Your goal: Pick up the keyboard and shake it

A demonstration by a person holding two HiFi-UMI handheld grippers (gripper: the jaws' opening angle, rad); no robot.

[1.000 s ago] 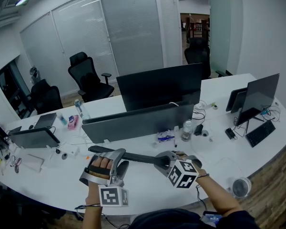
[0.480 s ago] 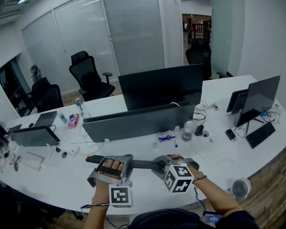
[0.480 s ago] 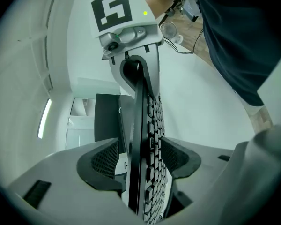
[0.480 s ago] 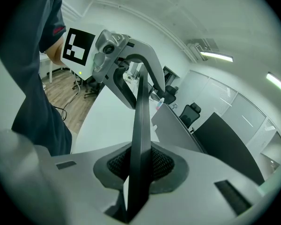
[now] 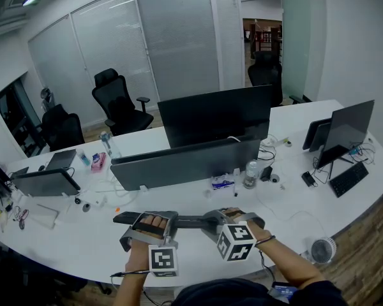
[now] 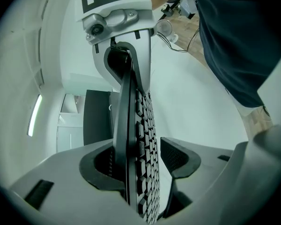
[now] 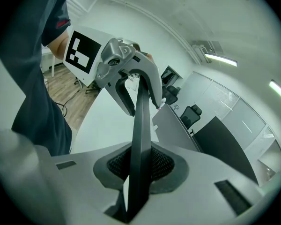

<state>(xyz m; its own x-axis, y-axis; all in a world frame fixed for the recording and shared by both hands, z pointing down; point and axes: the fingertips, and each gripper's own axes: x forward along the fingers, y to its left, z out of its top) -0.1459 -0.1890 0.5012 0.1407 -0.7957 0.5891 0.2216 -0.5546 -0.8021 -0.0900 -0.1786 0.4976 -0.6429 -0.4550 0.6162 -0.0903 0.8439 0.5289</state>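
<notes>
While fingers of the right gripper (image 7: 140, 165) clamp the keyboard (image 5: 190, 221), those of the left gripper (image 6: 140, 163) stand wide around it.

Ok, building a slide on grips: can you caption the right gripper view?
Right gripper shut on the black keyboard's edge, left gripper at its far end.

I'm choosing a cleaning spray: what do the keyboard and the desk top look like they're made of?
The keyboard looks like matte black plastic: moulded keycaps and a dull sheen on its thin edge. The desk top is smooth and white, probably laminate: soft reflections, no grain. Its core cannot be told.
</notes>
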